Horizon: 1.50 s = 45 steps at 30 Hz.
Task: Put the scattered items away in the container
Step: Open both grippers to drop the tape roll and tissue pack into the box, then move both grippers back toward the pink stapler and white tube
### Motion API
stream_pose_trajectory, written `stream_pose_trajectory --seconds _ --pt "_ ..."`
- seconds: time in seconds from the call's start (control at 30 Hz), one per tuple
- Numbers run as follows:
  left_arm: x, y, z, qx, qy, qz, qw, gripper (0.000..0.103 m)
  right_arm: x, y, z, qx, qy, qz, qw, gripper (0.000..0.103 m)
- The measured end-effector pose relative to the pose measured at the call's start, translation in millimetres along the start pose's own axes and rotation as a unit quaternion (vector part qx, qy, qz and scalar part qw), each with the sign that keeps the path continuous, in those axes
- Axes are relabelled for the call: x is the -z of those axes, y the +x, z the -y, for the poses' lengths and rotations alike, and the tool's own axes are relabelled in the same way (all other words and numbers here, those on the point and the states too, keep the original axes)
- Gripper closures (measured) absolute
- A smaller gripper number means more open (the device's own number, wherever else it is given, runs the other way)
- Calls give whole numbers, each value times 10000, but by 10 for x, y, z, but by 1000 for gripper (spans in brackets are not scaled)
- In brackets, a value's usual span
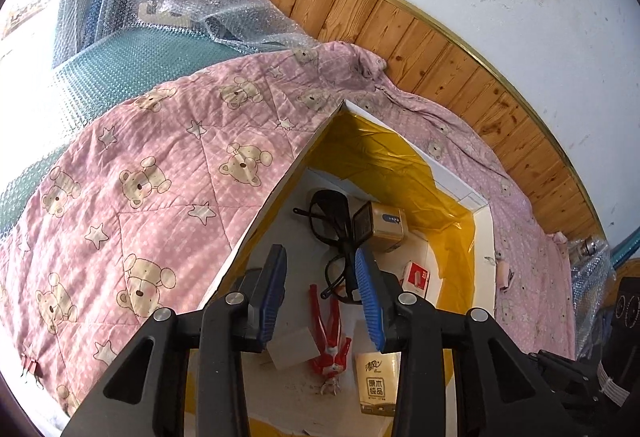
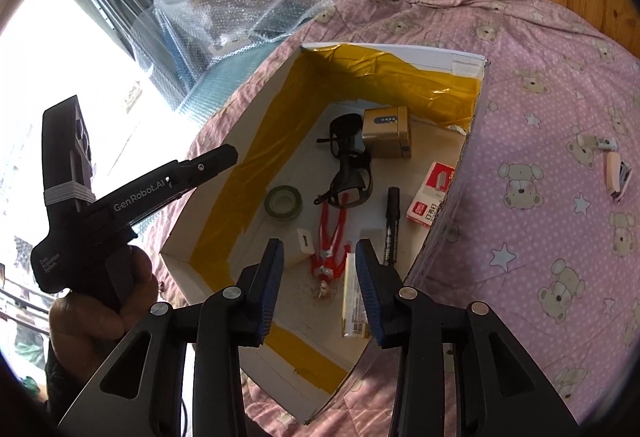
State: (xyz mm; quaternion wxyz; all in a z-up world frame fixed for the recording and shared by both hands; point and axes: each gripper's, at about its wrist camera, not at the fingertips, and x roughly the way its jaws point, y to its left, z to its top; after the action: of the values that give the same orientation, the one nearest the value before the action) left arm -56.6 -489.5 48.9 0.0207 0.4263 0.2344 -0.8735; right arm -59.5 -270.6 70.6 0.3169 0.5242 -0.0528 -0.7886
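Your left gripper [image 1: 320,297] hangs over the cardboard box [image 2: 248,141], its blue pads [image 1: 274,293] spread apart with nothing between them. In the right wrist view you see that same tool at 9 o'clock, gripped by your hand [image 2: 104,301], its nose reaching toward the box's left wall.

Inside the box, going left to right in the right wrist view: a roll of tape [image 2: 283,201] lies flat near the yellow-taped left wall; at its 5 o'clock stands a small pale block [image 2: 301,247]; the red toy figure [image 2: 330,249] lies stretched along the floor, with the black glasses [image 2: 350,173] just above it at 12 o'clock. A gold-coloured box [image 2: 387,132] sits at the far end, touching the glasses. A tissue pack [image 2: 354,301] lies at 6 o'clock, partly behind your right gripper [image 2: 320,289], whose fingers stand wide with nothing held. A black marker [image 2: 391,225] lies beside it, and a red-and-white staple box [image 2: 432,197] leans against the right wall.

Outside the box, on the pink bear-print quilt [image 2: 540,109] at 3 o'clock, a pink stapler [image 2: 618,176] lies loose, with a small white item [image 2: 602,143] just above it.
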Motion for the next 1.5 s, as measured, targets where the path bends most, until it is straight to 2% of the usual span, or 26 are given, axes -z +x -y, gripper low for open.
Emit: stream_pose_trajectory --seconds 0.97,1.5 --pt "379 -366 497 184 413 -33 9990 65 324 -447 -77 -277 -64 267 9992 63" --pt "613 -425 1053 284 875 -151 9956 65 587 -715 367 -386 394 457 9974 63"
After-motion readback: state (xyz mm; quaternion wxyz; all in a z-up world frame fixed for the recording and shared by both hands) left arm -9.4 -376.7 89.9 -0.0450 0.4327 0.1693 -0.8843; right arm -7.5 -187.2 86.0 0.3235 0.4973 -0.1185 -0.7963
